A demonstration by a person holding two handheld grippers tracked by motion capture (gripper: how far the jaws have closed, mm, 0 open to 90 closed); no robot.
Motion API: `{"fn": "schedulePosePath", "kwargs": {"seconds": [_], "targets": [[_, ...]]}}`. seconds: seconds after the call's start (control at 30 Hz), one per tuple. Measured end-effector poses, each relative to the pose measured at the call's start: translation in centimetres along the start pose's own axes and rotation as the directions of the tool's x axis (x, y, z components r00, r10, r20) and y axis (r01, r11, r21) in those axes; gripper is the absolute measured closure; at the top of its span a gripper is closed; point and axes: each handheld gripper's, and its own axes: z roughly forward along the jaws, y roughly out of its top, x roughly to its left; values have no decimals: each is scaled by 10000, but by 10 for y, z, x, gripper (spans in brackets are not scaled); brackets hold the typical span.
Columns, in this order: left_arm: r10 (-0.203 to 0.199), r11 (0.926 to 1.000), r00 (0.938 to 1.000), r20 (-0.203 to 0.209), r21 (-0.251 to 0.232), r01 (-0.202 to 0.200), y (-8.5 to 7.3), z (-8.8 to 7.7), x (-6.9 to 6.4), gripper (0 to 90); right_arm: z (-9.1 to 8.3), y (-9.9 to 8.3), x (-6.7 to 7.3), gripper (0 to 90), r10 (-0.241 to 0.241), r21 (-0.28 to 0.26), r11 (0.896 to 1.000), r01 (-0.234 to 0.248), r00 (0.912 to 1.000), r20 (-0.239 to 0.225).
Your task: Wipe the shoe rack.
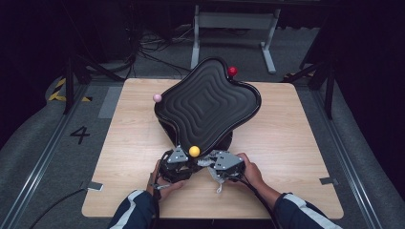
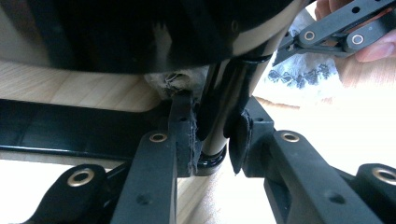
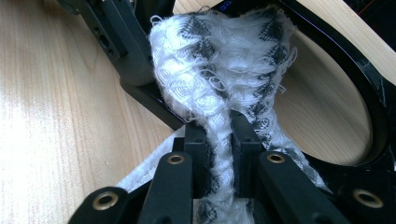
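A black, wavy-edged ridged tray [image 1: 207, 102] sits tilted on a black stand in the middle of the wooden table [image 1: 296, 143]. Small balls mark its corners: yellow [image 1: 194, 151] at the near one, pink [image 1: 157, 97] at the left, red [image 1: 232, 71] at the far one. My left gripper [image 1: 175, 164] [image 2: 215, 119] is under the near corner, shut on a black upright post [image 2: 219, 102] of the stand. My right gripper [image 1: 220, 164] [image 3: 218, 133] is beside it, shut on a white cloth with a black pattern [image 3: 219, 70] [image 2: 303, 72], which bunches up against the stand.
The stand's black ring base [image 3: 371, 116] lies on the table just beyond the cloth. Bare wood stretches to the left and right of the tray. Off the table's far edge are a white metal frame [image 1: 234, 21] and loose cables on the floor.
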Motion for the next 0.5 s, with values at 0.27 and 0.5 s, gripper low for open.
{"fn": "schedulePosePath", "kwargs": {"seconds": [0.27, 0.5], "targets": [[-3, 10000, 10000, 2, 17, 3, 0, 0, 0, 718, 4, 7, 4, 809, 133, -40, 9999, -133, 9999, -85], [5, 10000, 10000, -2, 5, -5, 0, 0, 0, 718, 4, 6, -1, 811, 56, 55, 10000, -56, 10000, 23]]}}
